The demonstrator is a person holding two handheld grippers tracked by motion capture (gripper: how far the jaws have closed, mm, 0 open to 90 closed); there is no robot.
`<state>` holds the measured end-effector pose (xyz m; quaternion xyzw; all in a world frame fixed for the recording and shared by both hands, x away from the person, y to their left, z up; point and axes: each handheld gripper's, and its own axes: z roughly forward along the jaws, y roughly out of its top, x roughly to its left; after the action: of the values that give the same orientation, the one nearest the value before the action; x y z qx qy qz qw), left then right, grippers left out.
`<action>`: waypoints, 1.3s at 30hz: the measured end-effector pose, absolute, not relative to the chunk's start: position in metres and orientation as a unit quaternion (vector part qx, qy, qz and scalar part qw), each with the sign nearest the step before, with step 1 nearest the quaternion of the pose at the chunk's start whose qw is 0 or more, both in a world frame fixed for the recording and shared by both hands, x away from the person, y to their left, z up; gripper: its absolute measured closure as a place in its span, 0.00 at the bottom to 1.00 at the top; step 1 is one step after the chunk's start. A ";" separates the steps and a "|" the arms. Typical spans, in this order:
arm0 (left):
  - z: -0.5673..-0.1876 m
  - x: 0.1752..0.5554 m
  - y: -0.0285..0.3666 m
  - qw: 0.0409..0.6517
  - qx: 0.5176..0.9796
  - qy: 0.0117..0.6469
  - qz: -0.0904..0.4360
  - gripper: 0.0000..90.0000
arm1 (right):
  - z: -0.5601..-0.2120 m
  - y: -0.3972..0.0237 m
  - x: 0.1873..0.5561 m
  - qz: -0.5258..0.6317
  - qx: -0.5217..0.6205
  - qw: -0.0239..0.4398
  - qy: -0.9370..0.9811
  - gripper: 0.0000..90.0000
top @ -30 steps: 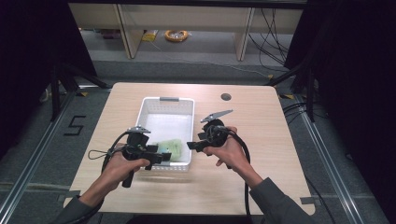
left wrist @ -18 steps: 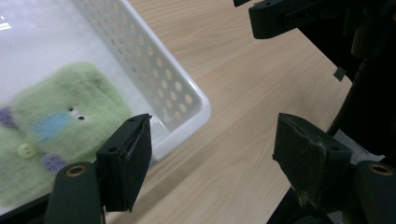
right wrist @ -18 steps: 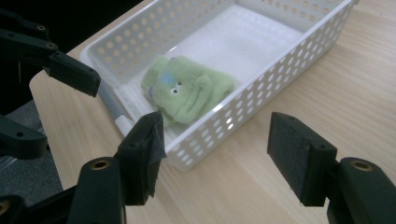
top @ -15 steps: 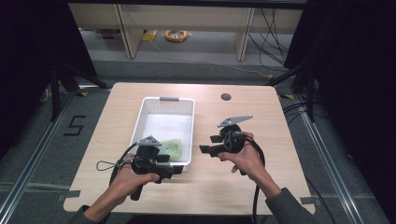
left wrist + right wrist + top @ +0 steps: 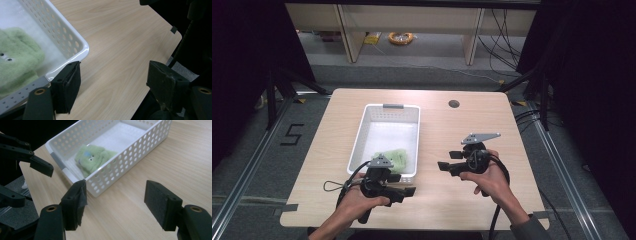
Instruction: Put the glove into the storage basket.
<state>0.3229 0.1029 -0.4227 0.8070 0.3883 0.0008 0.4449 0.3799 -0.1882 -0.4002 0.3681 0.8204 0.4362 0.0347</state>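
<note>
You have a light wooden table (image 5: 452, 130) in front of you. On it stands a white perforated basket (image 5: 384, 112), left of the middle, with its long side running from near to far. A small dark round hole (image 5: 454, 104) sits in the tabletop toward the far edge, right of the basket. The right half shows bare wood grain.

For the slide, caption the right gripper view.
Open right gripper facing a white basket holding a green plush toy.
</note>
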 end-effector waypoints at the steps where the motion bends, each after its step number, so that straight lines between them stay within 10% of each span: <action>1: -0.424 0.322 0.102 0.446 0.806 0.389 -0.002 0.30 | -0.400 -0.189 0.378 0.436 0.372 0.033 0.819 0.39; 39: -0.462 0.290 0.115 0.472 0.802 0.364 0.038 0.23 | -0.443 -0.231 0.325 0.466 0.357 0.055 0.808 0.31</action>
<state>0.2904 0.1153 -0.4618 0.8020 0.3645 0.0384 0.4717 0.3248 -0.2310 -0.4428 0.3570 0.8078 0.4658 0.0554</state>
